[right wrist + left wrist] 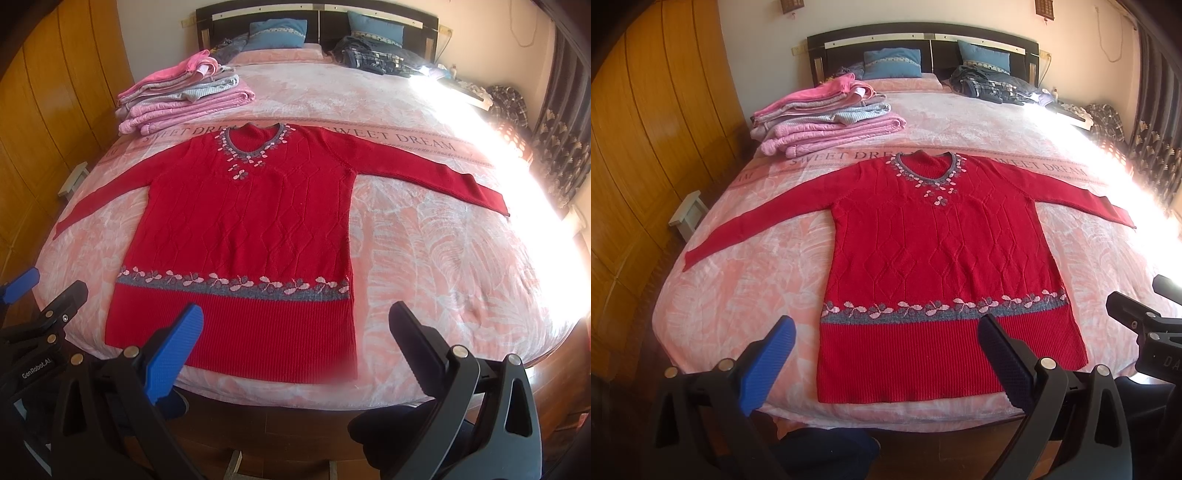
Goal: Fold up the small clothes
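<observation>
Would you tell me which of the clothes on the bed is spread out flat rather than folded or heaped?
The red sweater, sleeves stretched out. The pink and grey clothes are stacked folded, and the dark clothes lie heaped by the pillows.

Glare whites out the bed [535, 258] along its right edge. The left tool [22, 291] is cut off by the right wrist view's left border. The dark heap [993, 86] by the pillows is too small to identify.

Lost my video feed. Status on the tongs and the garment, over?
Left tongs open, right tongs open, both empty. Red knitted sweater flat on bed, sleeves spread, unfolded. Nothing on it.
</observation>
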Action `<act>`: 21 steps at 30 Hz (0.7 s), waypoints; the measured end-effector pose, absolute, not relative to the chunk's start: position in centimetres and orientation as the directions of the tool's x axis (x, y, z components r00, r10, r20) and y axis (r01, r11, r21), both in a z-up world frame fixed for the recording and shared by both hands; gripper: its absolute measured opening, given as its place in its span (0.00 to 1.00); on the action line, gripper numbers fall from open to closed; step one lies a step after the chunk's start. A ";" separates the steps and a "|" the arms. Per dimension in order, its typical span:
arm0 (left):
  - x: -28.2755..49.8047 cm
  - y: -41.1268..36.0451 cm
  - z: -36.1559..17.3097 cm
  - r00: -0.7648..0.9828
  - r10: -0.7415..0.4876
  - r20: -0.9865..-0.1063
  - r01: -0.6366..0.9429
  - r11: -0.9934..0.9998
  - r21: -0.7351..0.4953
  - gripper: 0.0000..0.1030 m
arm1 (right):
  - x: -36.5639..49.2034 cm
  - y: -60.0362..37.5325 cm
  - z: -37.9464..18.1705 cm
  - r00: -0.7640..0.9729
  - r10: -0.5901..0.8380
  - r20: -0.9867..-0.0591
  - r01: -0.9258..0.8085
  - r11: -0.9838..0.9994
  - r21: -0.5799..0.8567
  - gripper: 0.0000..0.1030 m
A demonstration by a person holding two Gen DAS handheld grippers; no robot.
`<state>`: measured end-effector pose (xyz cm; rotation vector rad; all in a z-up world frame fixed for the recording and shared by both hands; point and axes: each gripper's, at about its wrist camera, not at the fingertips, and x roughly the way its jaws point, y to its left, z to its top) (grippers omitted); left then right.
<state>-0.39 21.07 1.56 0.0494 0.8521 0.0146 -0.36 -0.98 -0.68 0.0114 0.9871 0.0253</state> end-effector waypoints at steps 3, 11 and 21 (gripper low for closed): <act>-0.3 21.1 1.6 0.657 0.032 -0.753 0.008 0.999 0.050 0.96 | -0.4 -1.1 -0.7 0.548 0.029 -0.836 -0.017 1.000 0.023 0.97; -0.3 21.0 1.4 0.652 0.031 -0.757 0.011 0.999 0.051 0.96 | -0.4 -1.2 -0.9 0.543 0.032 -0.839 -0.020 0.999 0.025 0.97; -0.3 21.0 1.3 0.651 0.031 -0.758 0.012 0.999 0.051 0.96 | -0.3 -1.3 -1.0 0.540 0.037 -0.841 -0.020 0.999 0.031 0.97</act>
